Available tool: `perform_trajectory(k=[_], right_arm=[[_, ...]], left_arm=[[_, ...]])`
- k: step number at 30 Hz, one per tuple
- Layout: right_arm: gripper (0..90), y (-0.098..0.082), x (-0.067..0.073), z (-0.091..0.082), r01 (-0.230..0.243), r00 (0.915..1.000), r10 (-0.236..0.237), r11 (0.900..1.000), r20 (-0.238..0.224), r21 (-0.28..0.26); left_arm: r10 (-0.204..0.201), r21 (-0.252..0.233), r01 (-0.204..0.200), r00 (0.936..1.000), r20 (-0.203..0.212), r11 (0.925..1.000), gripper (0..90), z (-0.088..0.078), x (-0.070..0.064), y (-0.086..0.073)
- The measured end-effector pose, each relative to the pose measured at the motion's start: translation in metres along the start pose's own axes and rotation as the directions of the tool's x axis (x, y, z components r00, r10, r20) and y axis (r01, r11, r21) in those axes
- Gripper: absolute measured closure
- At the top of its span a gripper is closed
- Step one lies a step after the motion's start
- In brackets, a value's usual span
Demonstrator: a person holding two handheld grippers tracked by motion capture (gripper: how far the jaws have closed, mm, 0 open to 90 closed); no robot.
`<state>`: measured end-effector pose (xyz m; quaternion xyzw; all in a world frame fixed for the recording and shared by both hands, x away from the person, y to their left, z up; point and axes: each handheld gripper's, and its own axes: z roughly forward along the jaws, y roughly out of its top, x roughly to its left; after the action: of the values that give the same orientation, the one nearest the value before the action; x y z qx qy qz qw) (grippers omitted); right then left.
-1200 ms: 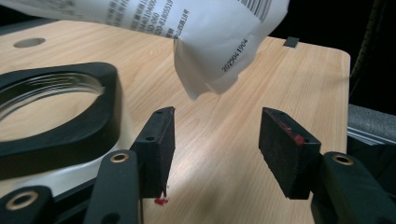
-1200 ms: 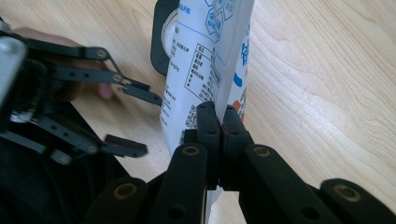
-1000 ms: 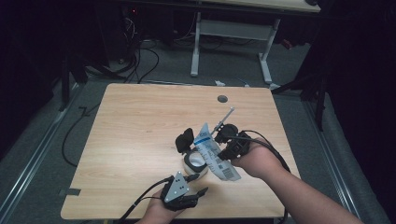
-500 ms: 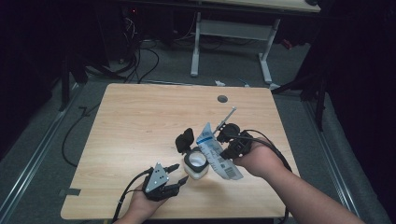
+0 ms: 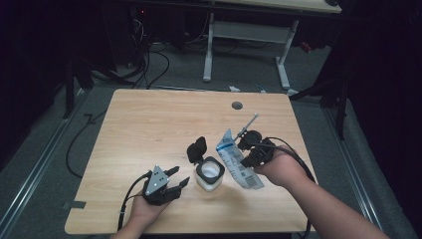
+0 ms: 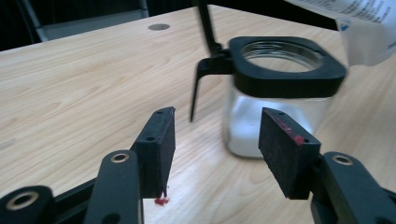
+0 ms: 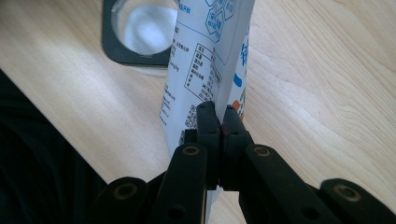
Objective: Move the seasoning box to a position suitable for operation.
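Standing lid-open on the bench (image 5: pixel 149 124), the jar (image 5: pixel 209 173) held white powder; right gripper (image 7: pixel 218 122) pinched a printed pouch (image 5: pixel 236 158); left gripper (image 6: pixel 215 147) gaped empty.

A light wooden table (image 5: pixel 149 129) carries an open glass jar (image 5: pixel 209 174), standing well nearer than the table's round hole (image 5: pixel 237 105).

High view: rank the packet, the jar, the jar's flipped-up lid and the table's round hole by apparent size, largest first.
1. Packet, held by the right gripper.
2. Jar.
3. Lid.
4. Hole, clearly smallest.
Packet versus jar is close; the packet is held raised, so nearness may flatter it.
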<state>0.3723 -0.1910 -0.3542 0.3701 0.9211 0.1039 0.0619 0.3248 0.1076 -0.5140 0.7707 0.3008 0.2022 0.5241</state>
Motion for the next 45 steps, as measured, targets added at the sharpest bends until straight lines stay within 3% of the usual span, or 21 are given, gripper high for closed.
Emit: perform_trajectory(k=[7,10,25,34,39,45], right_arm=[[89.3,-0.006,-0.012,0.007,-0.035,0.9991,0.035,0.999,0.024,0.007],[89.3,-0.009,-0.019,0.011,-0.045,0.9985,0.045,0.999,0.032,0.007],[89.3,-0.029,-0.05,0.03,-0.117,0.9915,0.117,0.993,0.058,-0.003],[89.3,-0.041,-0.068,0.039,-0.161,0.9841,0.161,0.987,0.076,-0.006],[89.3,-0.044,-0.074,0.036,-0.192,0.9777,0.194,0.981,0.081,-0.029],[89.3,-0.048,-0.077,0.038,-0.183,0.9774,0.189,0.981,0.095,-0.068]], left_arm=[[-0.029,0.003,0.029,0.9989,-0.038,0.9996,46.7,-0.004,0.016,-0.003],[-0.064,0.003,0.064,0.9973,-0.037,0.998,46.9,-0.004,0.022,-0.004],[-0.062,0.002,0.062,0.9954,-0.073,0.9981,47.3,-0.005,0.032,-0.006],[-0.094,0.001,0.094,0.9899,-0.106,0.9955,47.2,-0.008,0.045,-0.009],[-0.102,0.0,0.102,0.9881,-0.115,0.9947,47.2,-0.007,0.048,-0.01],[-0.098,0.003,0.1,0.9834,-0.152,0.995,47.5,-0.015,0.061,-0.01]])
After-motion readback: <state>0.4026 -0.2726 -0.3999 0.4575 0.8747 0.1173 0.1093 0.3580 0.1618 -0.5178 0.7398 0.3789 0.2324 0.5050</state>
